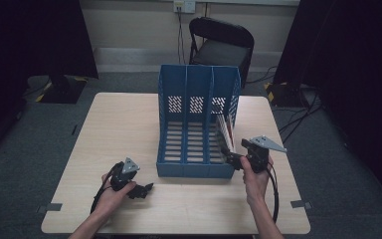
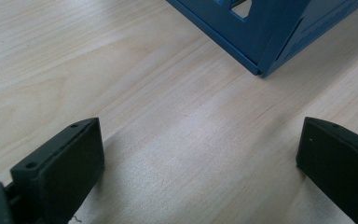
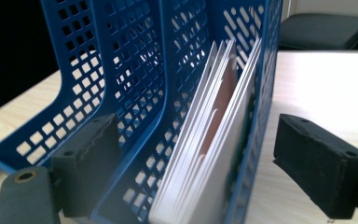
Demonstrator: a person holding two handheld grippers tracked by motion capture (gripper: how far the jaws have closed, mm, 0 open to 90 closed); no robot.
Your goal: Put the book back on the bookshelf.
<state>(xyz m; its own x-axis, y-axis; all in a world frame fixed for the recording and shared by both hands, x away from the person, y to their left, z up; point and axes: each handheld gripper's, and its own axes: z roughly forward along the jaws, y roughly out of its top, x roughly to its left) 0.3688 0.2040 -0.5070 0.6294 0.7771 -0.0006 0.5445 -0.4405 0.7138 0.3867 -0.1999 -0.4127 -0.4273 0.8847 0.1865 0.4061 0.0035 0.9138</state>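
While your right claw [image 1: 235, 160] stands spread just off the papers [image 3: 205, 154] in the rack's [image 1: 197, 172] right slot, filing looks finished; next, back away cleanly. Left claw [image 1: 146, 188] rests spread on the desk [image 1: 124, 124].

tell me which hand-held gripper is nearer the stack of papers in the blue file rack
Right. The right hand-held gripper sits at the papers, jaws open; the left hand-held gripper rests on the table before the rack's left corner.
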